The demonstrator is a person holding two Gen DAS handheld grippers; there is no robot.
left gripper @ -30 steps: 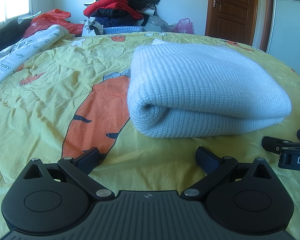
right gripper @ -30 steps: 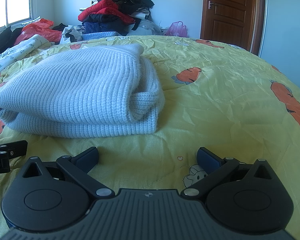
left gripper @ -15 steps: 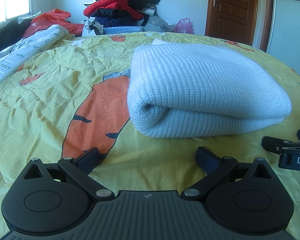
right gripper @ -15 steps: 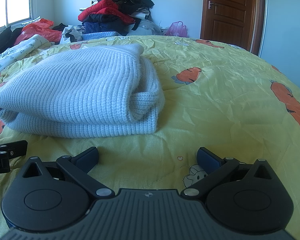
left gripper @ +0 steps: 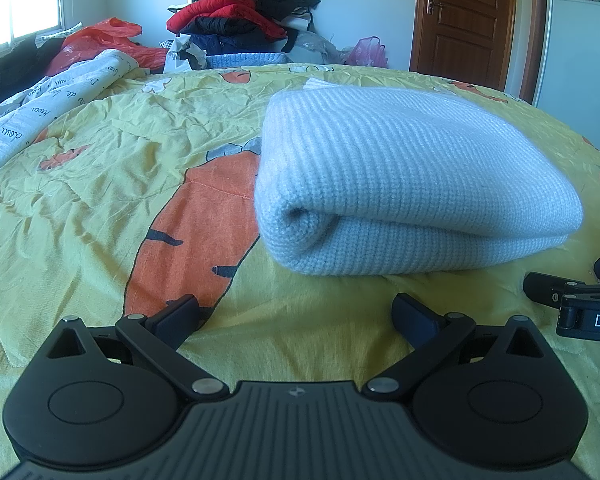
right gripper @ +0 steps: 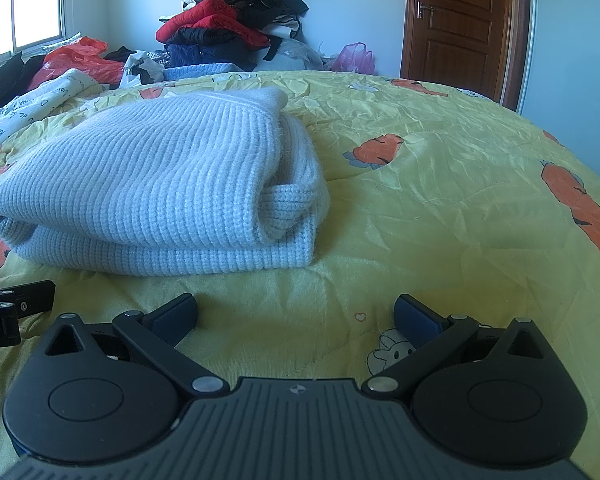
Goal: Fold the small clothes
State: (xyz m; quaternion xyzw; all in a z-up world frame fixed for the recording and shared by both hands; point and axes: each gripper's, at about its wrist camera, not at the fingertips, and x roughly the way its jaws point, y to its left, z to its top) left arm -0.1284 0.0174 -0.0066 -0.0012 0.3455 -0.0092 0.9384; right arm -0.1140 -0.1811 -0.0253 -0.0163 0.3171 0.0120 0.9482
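A light blue knitted sweater (left gripper: 404, 184) lies folded in a thick bundle on the yellow carrot-print bedspread (left gripper: 100, 208). It also shows in the right wrist view (right gripper: 156, 196). My left gripper (left gripper: 296, 314) is open and empty, low over the bedspread just in front of the sweater's left end. My right gripper (right gripper: 296, 314) is open and empty, low over the bedspread in front of the sweater's right end. Each gripper's fingers show at the edge of the other's view, on the right (left gripper: 572, 300) and on the left (right gripper: 16, 304).
A pile of red, black and dark blue clothes (left gripper: 240, 20) stands behind the bed. A white printed quilt (left gripper: 40, 108) and an orange plastic bag (left gripper: 104, 36) lie at the far left. A brown door (left gripper: 464, 20) is at the back right.
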